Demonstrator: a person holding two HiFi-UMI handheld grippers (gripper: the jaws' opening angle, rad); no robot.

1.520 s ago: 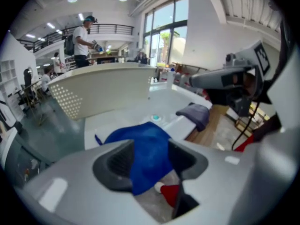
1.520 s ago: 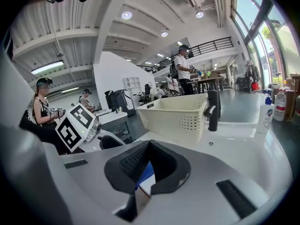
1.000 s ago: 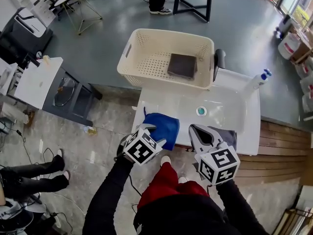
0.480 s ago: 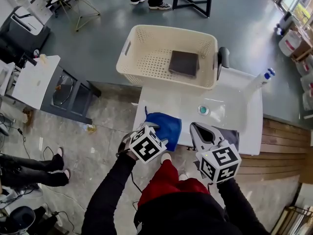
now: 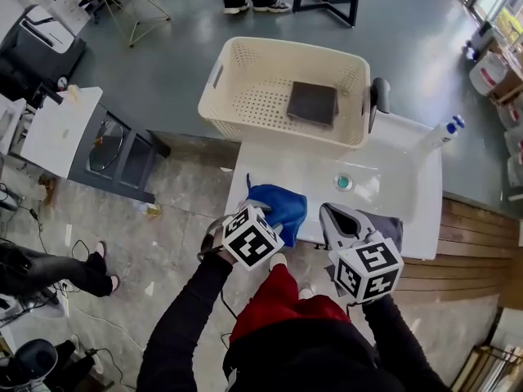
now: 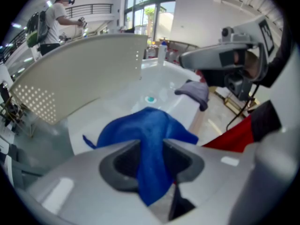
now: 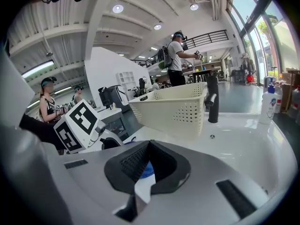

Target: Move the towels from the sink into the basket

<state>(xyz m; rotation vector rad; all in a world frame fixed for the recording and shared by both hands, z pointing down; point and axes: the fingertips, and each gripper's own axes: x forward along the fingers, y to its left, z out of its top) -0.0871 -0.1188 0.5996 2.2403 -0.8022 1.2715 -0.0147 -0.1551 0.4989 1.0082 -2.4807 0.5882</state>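
With left gripper (image 6: 152,148) jaws just closed onto a bunched fold of the blue towel (image 5: 283,206) at the front-left edge of the sink (image 5: 392,178), lower centre of the head view, and right gripper (image 7: 149,144) jaws together on nothing near the grey towel (image 5: 389,225), lift well clear of the rim before carrying up-frame into the basket (image 5: 278,131).

L claw's (image 5: 263,213) jaws just closing w/ blue towel (image 5: 283,205) between, at sink's (image 5: 392,193) near edge; R claw (image 5: 335,219) over grey towel (image 5: 391,225).

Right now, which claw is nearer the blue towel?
Left. The left claw has just been closing and pinches the blue towel; the right claw sits apart to its right, by the grey towel.
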